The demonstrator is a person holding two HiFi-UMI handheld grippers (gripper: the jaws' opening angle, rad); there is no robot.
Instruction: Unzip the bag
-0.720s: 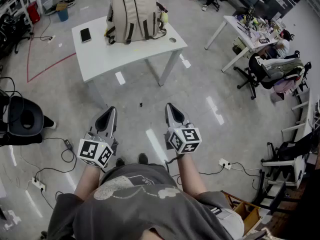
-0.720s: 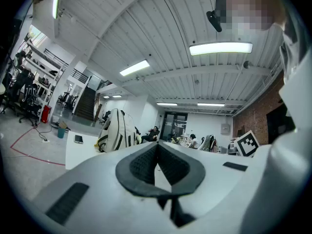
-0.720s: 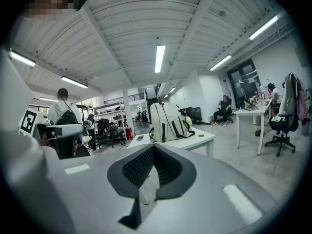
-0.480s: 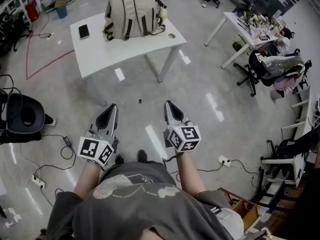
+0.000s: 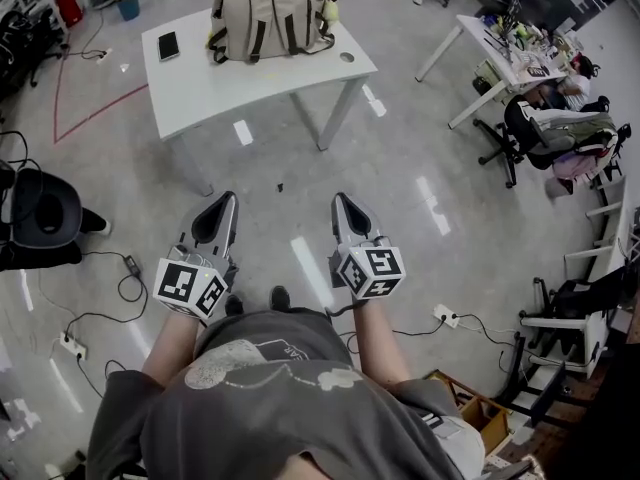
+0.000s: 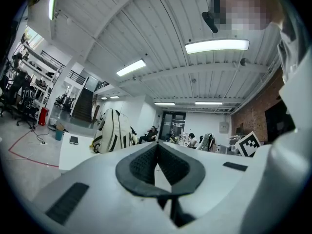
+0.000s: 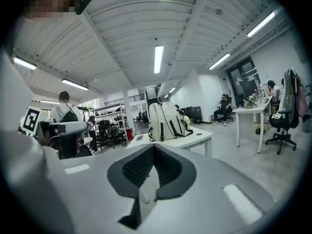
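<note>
A beige backpack [image 5: 268, 13] with dark straps stands upright on a white table [image 5: 262, 80] at the top of the head view, well ahead of me. A dark phone [image 5: 168, 45] lies on the table to its left. My left gripper [image 5: 226, 200] and right gripper [image 5: 340, 201] are held side by side above the floor, far short of the table, both shut with nothing between the jaws. The left gripper view shows the backpack [image 6: 113, 136] beyond the closed left gripper [image 6: 157, 146]. In the right gripper view the backpack [image 7: 165, 121] stands beyond the closed right gripper [image 7: 154, 147].
A black chair [image 5: 42, 230] and floor cables [image 5: 128, 290] lie at my left. A cluttered desk [image 5: 505, 53], an office chair [image 5: 550, 133] and a power strip [image 5: 443, 316] are to the right. A red tape line [image 5: 95, 118] marks the floor left of the table.
The table and backpack have slid toward the top edge of the head view. Both grippers keep the same side-by-side pose and stay shut.
</note>
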